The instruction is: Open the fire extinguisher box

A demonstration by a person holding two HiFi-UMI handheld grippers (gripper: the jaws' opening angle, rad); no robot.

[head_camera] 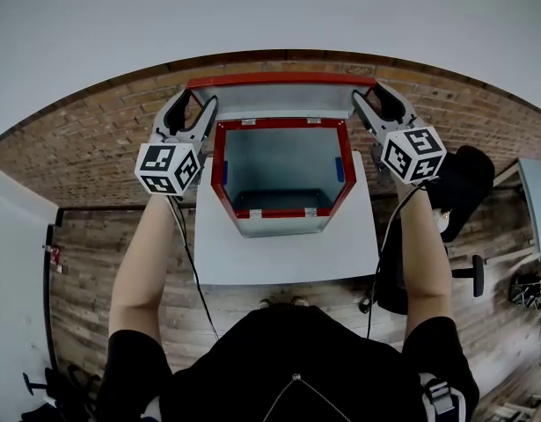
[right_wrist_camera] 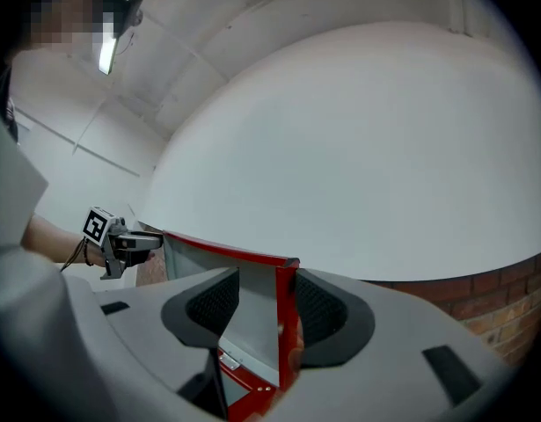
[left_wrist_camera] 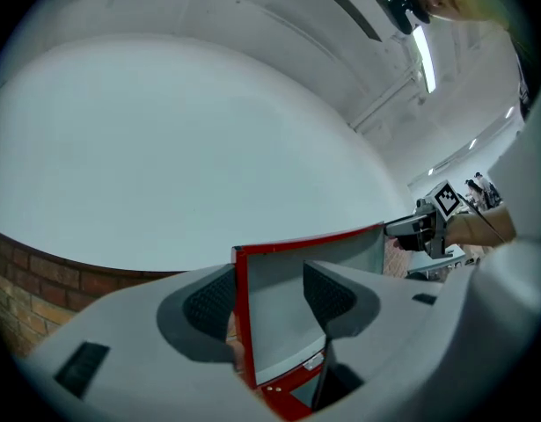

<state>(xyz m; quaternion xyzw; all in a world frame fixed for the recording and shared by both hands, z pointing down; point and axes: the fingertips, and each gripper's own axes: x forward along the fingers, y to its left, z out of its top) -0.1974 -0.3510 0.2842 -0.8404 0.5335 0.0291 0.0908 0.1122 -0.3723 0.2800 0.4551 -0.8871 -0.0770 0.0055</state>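
The fire extinguisher box (head_camera: 219, 170) is a red-framed grey box, open on top, with a bare grey inside. Its lid (head_camera: 279, 95) stands raised at the far side, red edge uppermost. My left gripper (head_camera: 200, 100) straddles the lid's left corner, and my right gripper (head_camera: 370, 95) straddles its right corner. In the left gripper view the lid's red side edge (left_wrist_camera: 241, 315) lies against the left pad, with the lid's grey face showing across the rest of the gap between the jaws of the left gripper (left_wrist_camera: 270, 301). The right gripper (right_wrist_camera: 267, 306) mirrors this around the lid edge (right_wrist_camera: 288, 323).
The box rests on a white stand (head_camera: 288, 253) against a wall that is brick below and white above. A black office chair (head_camera: 459, 183) stands to the right. Cables hang down from both grippers beside the stand. A white door (head_camera: 15, 306) is at the left.
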